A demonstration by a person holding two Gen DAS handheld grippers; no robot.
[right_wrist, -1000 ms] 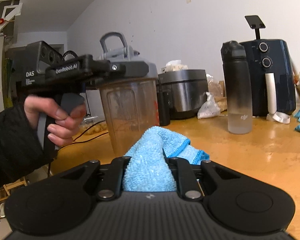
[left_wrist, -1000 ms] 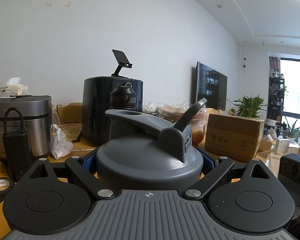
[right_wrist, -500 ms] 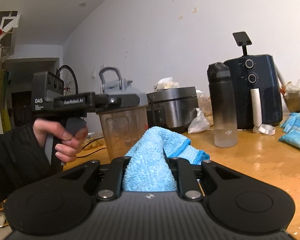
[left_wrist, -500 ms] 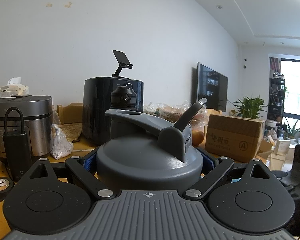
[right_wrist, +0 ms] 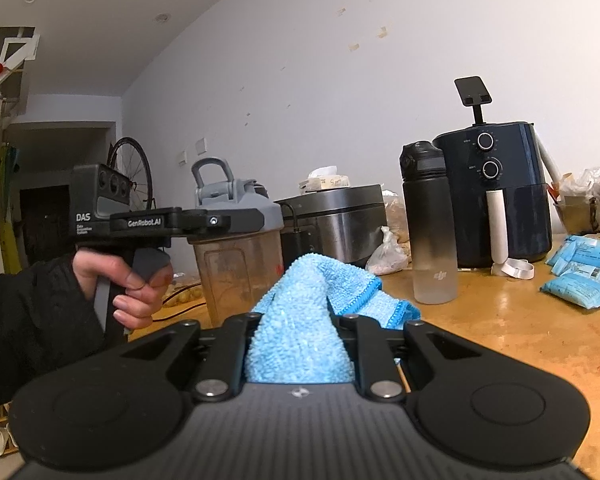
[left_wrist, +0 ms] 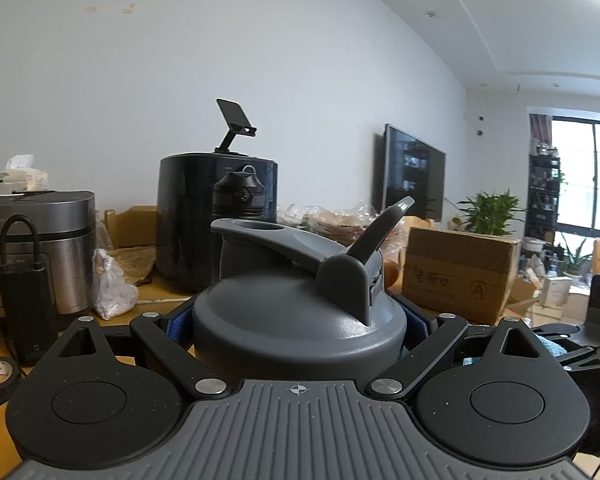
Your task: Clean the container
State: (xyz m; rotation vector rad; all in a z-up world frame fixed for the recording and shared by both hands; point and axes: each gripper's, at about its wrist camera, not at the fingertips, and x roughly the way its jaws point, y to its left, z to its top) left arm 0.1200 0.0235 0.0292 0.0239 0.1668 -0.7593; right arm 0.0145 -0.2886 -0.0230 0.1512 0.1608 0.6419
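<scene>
While the left gripper (right_wrist: 236, 222) clamps the shaker bottle (right_wrist: 240, 276), the right gripper (right_wrist: 300, 340), pinching the blue cloth (right_wrist: 300, 332), should wipe its cloudy wall firmly.

Grey lid (left_wrist: 300, 316) on a clear container (right_wrist: 240, 276); light-blue cloth (right_wrist: 300, 340) (darker blue edging); yellow-brown table (right_wrist: 500, 320).

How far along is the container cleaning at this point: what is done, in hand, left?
Done: the left gripper is clamped on the grey lid of the container, and the right gripper is shut on the blue cloth.
In hand: the cloth sits in front of the container, not touching it.
Left: the wiping itself; the clear wall looks smeared, and the lid is on.
</scene>
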